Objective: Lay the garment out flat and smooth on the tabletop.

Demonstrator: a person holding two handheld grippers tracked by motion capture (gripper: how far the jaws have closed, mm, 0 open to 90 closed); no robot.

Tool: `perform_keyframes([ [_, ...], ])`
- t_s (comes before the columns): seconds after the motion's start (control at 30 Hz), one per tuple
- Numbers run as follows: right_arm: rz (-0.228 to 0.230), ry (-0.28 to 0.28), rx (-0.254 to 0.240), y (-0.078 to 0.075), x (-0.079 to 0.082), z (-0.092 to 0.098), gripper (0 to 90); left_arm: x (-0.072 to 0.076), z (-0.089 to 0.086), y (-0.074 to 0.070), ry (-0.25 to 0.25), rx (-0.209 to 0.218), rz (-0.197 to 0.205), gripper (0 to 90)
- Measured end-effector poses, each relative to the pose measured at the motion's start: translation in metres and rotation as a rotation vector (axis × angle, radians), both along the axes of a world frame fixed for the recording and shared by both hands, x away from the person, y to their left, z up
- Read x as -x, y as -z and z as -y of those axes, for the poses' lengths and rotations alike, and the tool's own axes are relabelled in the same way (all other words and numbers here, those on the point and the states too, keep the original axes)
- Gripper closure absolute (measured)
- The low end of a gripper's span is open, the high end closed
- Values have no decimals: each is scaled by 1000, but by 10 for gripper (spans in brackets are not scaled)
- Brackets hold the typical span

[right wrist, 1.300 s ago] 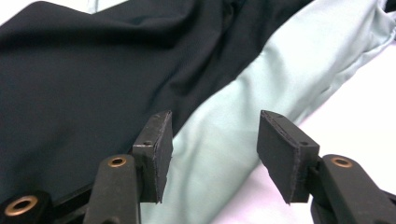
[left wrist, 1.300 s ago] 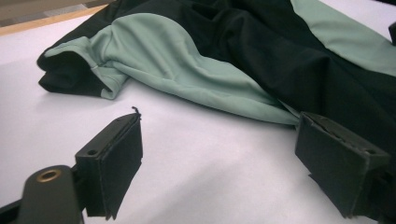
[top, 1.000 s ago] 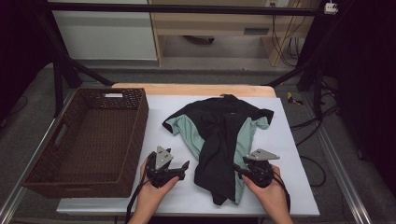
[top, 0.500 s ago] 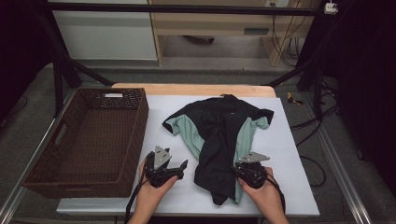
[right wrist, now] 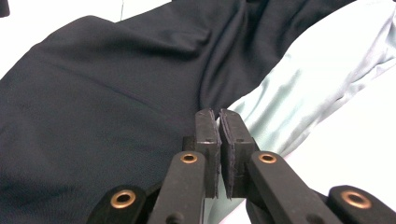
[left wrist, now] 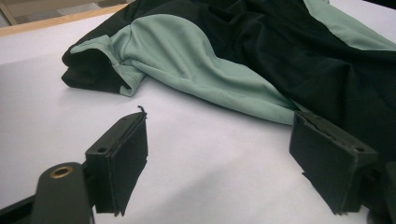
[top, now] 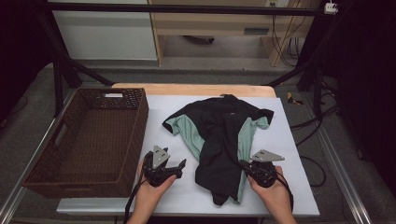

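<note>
While the L claw (top: 180, 164) rests wide on the table (top: 299, 154), the R claw (top: 243, 164) just pinched shirt (top: 219, 140) hem.

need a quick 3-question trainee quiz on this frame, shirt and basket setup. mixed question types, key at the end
1. True or false: the shirt lies inside the wicker basket.
2. Which claw has its jaws wide apart? A) left claw B) right claw C) both
3. What two colours is the shirt?
Key: 1. False; it lies on the white table. 2. A; the right claw has just closed its jaws at the shirt's edge, and whether cloth is pinched between them cannot be told. 3. Black and pale green.
</note>
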State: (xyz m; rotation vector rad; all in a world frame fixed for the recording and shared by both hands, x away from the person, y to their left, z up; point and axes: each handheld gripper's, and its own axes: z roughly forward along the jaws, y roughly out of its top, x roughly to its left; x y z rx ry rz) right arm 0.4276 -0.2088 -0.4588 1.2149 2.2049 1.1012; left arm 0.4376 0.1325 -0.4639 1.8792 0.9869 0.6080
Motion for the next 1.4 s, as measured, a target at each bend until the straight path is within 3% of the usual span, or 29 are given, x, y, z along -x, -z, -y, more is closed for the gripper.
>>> perform_keyframes([
  [0.13, 7, -13, 14, 0, 0, -1, 871, -1, -1, 1, -2, 0, -7, 194],
  [0.27, 27, 5, -5, -6, 1, 5, 873, 0, -2, 0, -6, 3, -3, 195],
  [0.53, 51, 72, -40, -15, 5, 35, 874, -1, 0, 2, -3, -13, -12, 195],
  [0.73, 8, 152, -54, -7, -1, 61, 874, 0, 2, 4, -9, -33, -25, 186],
  [0.87, -46, 172, -10, 4, -6, 65, 878, 0, 5, 5, 2, -46, -33, 183],
  [0.97, -69, 163, 2, 8, -6, 60, 799, 0, 7, 6, 8, -53, -34, 183],
  [1.2, 18, 111, 0, -5, 0, 33, 660, 0, 8, 7, 12, -58, -40, 184],
  [1.4, 43, 34, 12, -13, 7, -1, 585, 1, 8, 5, 9, -60, -26, 195],
])
